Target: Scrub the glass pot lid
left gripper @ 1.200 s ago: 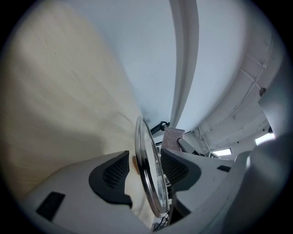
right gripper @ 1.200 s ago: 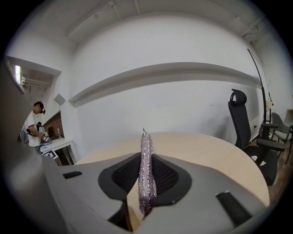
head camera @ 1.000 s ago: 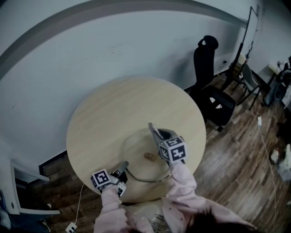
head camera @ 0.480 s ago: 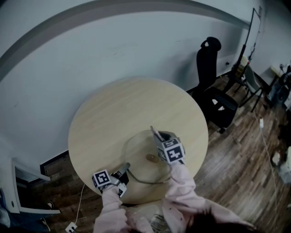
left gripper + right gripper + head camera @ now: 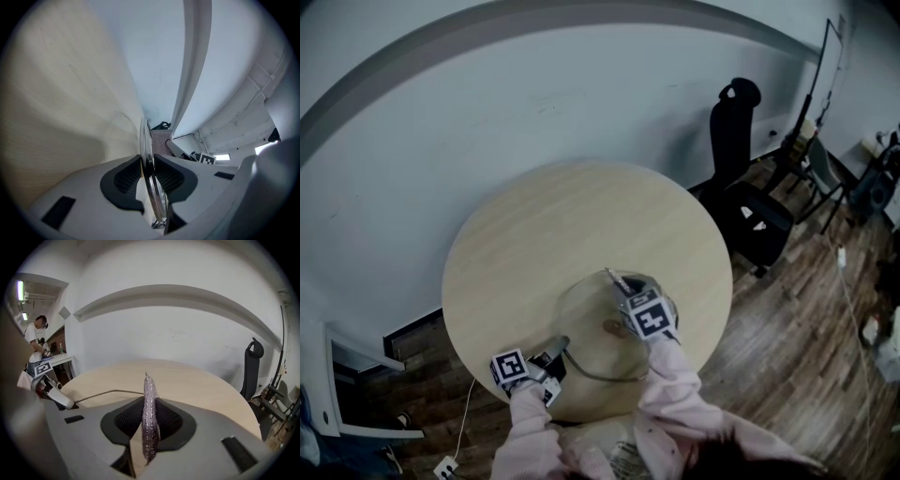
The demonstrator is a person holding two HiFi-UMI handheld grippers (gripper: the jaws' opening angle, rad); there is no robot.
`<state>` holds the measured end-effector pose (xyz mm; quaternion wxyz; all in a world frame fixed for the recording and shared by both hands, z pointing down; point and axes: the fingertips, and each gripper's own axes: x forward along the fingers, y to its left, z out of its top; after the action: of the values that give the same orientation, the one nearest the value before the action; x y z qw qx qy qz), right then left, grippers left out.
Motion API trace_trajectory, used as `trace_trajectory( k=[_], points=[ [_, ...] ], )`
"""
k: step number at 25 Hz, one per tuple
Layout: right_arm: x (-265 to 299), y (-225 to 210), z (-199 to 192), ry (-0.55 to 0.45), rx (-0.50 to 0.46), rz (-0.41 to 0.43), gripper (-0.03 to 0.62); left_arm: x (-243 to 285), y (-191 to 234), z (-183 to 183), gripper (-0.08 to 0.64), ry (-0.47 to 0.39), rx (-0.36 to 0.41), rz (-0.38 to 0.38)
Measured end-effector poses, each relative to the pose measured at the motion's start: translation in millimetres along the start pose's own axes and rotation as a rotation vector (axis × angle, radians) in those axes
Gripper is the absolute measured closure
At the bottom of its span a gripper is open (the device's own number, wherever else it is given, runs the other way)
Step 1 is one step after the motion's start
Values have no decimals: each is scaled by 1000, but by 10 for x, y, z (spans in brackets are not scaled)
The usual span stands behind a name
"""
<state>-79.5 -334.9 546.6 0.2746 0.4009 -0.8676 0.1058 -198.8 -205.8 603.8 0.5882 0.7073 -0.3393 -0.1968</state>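
- Left gripper view: my left gripper (image 5: 148, 176) has just been closing, and its pads now clamp the metal rim (image 5: 146, 140) of the glass pot lid (image 5: 581, 314). I only have a bite on the edge. I judge that hard rubbing could lever the lid out of the pads or spin it round the pinch.
- Head view: the lid sits on the round bench (image 5: 534, 225) at the lower middle of the frame, close to the bench's lower edge. A shove toward the bottom of the frame could push it off.
- My right gripper (image 5: 149, 420) is closed on a thin, glittery purple scrubber (image 5: 150, 399) that stands edge-up between the pads. In the head view it is over the lid's upper right part.
- Only a narrow strip of scrubber pokes past the jaws. If I press down steeply, hard plastic could meet the glass, or the scrubber could drag out of the grip.
- The brown knob (image 5: 609, 325) at the lid's middle is just beside my right gripper, so a wide stroke could snag on it.
- Hard to make out:
  - The clear glass nearly vanishes against the pale wood.
  - I cannot tell whether the scrubber touches the glass yet.
  - I cannot tell whether the lid lies flat or is tipped up at my left gripper.
  - My right marker cube (image 5: 649, 316) and sleeve (image 5: 675, 375) cover the lid's lower right part.
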Motion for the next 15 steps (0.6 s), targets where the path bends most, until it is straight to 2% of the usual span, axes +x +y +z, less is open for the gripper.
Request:
trace_trajectory(
  k=[6,10,15],
  points=[
    [48,42,23,10,-6,7,508,-8,-4,27,479,4,-5,-4],
    [85,100,14,17,-14,16,508,-12,-4,10,479,7,-40,-10],
    [97,157,21,25,-29,35,509,11,-30,24,480,3,-23,-16]
  ],
)
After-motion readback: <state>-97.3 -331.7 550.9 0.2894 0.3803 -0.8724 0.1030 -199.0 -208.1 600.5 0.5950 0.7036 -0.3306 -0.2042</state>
